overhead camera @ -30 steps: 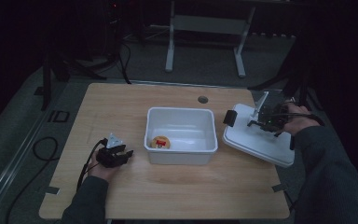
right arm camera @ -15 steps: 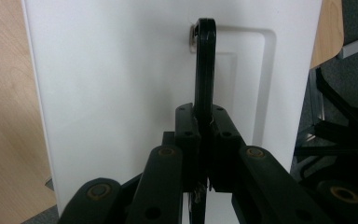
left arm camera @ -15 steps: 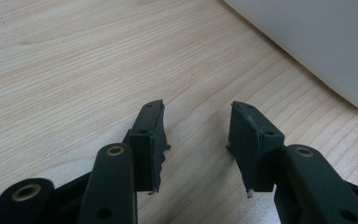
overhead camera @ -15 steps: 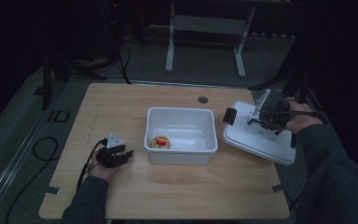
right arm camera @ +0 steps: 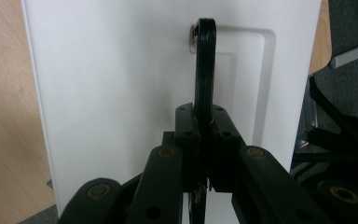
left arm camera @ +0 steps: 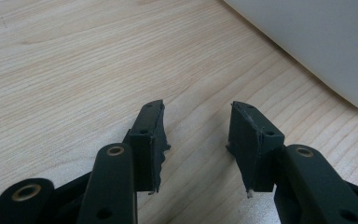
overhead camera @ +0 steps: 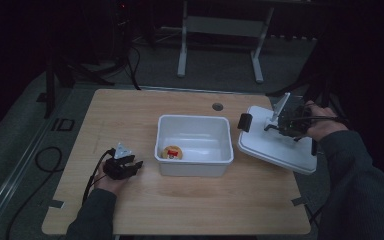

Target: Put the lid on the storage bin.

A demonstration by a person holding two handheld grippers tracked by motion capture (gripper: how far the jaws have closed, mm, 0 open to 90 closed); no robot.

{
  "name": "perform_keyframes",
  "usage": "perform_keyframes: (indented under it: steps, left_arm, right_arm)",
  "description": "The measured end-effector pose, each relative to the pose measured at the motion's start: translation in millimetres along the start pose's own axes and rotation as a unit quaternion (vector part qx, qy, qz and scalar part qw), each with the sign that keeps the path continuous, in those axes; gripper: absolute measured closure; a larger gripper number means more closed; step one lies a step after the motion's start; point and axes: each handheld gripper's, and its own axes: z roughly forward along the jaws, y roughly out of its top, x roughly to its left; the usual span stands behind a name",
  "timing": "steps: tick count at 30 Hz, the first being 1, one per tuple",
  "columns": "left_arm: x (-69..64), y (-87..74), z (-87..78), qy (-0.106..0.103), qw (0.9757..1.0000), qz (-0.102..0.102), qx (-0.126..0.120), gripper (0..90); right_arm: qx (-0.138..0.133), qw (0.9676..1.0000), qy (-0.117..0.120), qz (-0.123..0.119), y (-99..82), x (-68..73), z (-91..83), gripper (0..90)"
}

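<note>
- While the right gripper (right arm camera: 204, 140) pinches the black handle (right arm camera: 205, 70) of the white lid (overhead camera: 275, 145), that lid rests tilted at the table's (overhead camera: 195, 200) right edge, just beside the white tub (overhead camera: 194, 145).
- Its jaws are clamped tight on the handle, as the right gripper view shows.
- The left gripper (left arm camera: 196, 135) sits on the bare wood near the tub's left wall, jaws partly apart with nothing between them.
- A small round orange-and-red item (overhead camera: 172, 152) lies inside the tub.
- The step in hand looks like carrying the lid by its handle.
- Next, probably lift it level and centre it over the tub's rim, so no corner catches.
</note>
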Motion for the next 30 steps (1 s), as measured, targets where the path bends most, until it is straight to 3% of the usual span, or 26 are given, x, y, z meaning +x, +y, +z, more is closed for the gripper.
perform_keyframes:
  steps: [30]
  left_arm:
    - [0.6, 0.0, 0.0, -0.002, 1.0000, 0.000, 0.000, 55.8]
  right_arm:
    - [-0.026, 0.9991, 0.005, -0.033, 36.2, 7.8, -7.4, 84.6]
